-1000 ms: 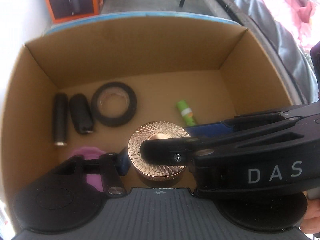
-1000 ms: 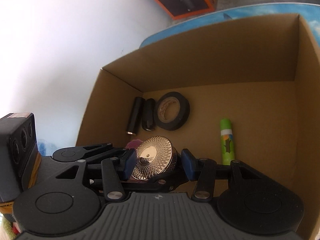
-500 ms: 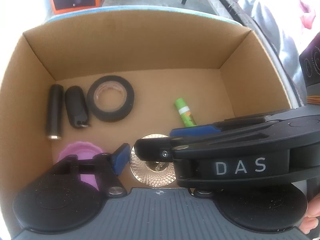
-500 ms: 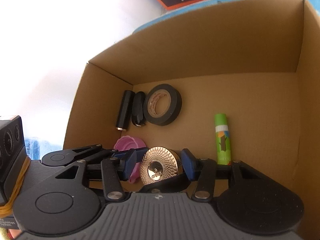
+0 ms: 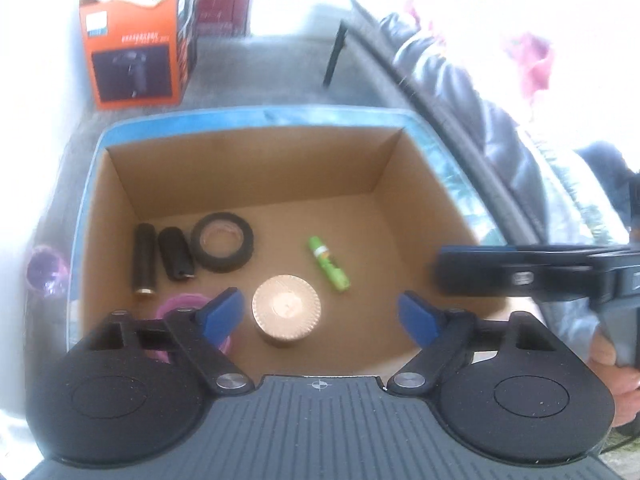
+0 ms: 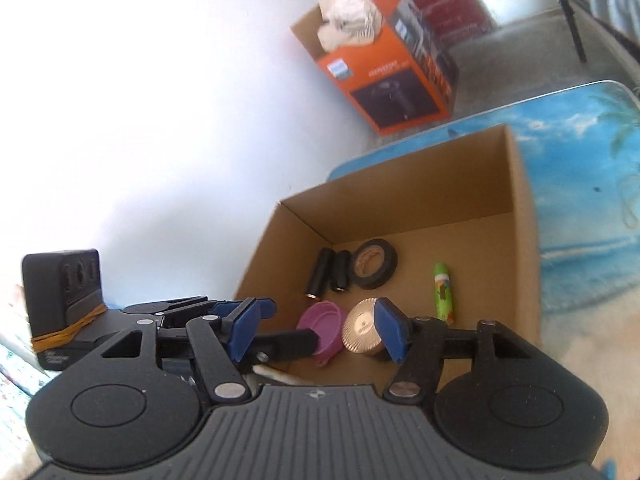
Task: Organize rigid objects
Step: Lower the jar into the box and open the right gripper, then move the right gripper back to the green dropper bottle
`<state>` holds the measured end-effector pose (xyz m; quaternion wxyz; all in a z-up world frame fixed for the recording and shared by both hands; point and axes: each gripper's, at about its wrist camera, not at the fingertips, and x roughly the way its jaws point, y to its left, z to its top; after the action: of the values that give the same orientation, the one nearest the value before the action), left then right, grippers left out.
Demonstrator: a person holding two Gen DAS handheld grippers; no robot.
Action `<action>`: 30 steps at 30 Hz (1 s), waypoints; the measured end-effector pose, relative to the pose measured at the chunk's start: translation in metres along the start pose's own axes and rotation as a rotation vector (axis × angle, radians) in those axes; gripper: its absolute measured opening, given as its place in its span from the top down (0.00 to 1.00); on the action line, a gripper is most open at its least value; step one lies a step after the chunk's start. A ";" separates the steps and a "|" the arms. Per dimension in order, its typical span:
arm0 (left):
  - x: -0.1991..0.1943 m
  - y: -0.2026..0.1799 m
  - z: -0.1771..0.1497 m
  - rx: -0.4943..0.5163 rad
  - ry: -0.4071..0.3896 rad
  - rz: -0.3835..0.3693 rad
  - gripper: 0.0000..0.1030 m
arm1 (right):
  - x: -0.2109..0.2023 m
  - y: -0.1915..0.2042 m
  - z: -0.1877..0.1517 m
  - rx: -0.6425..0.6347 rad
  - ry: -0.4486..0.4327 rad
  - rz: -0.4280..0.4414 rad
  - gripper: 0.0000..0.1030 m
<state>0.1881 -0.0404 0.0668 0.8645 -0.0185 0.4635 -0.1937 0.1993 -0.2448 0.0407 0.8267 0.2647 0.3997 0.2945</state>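
Left wrist view: looking down into the brown box (image 5: 248, 168). Gold round tin (image 5: 286, 311) sitting flat on the box floor, near the front. Let go now, when a second ago pinched between the pads. Left gripper (image 5: 320, 314) up above the tin, jaws opening wide, nothing between them, not touching the tin. Pink cup (image 5: 180, 308) just beside the tin, half hidden behind the left finger. Green tube (image 5: 328, 264) near the tin on the other side. Black tape ring (image 5: 222, 247), black stick (image 5: 145, 258) and short black thing (image 5: 176, 253) lined up further back. Right tool seen off to the side, pulled away from the tin.

Right wrist view: farther back from the box than before. Right gripper (image 6: 316, 330) with jaws opening, nothing pinched. Tin (image 6: 362, 328) seen past the blue pads, down in the box, apart from them. Pink cup next to it.

Meaning, as a guess: tin put away, this piece of tidying done. Both tools free to fetch the next thing.
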 end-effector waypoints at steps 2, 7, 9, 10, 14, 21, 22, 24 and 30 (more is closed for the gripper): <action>-0.017 -0.001 -0.013 0.002 -0.049 -0.030 0.13 | -0.031 0.002 -0.014 -0.011 -0.046 -0.010 0.33; -0.047 -0.005 -0.057 0.003 -0.150 -0.081 0.07 | -0.090 0.010 -0.059 -0.034 -0.129 -0.043 0.33; -0.052 -0.009 -0.078 0.012 -0.190 -0.080 0.06 | -0.104 0.014 -0.075 -0.038 -0.158 -0.061 0.33; -0.053 -0.012 -0.088 0.016 -0.205 -0.073 0.06 | -0.105 0.017 -0.083 -0.037 -0.166 -0.069 0.33; -0.049 -0.029 -0.124 0.065 -0.265 -0.025 0.06 | -0.097 0.021 -0.105 -0.045 -0.173 -0.073 0.33; -0.027 -0.049 -0.163 0.118 -0.310 0.041 0.10 | -0.046 0.043 -0.117 -0.137 -0.119 -0.080 0.35; -0.022 -0.049 -0.165 0.115 -0.304 0.039 0.15 | -0.039 0.046 -0.117 -0.157 -0.113 -0.084 0.36; -0.014 -0.050 -0.173 0.122 -0.305 0.062 0.23 | -0.026 0.055 -0.120 -0.196 -0.099 -0.101 0.37; 0.005 -0.045 -0.180 0.133 -0.316 0.134 0.39 | 0.012 0.070 -0.118 -0.293 -0.054 -0.142 0.45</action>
<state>0.0307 -0.0576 -0.0304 0.9368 0.0395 0.3084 -0.1604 0.0902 -0.1645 0.0176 0.8856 0.1202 0.3479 0.2833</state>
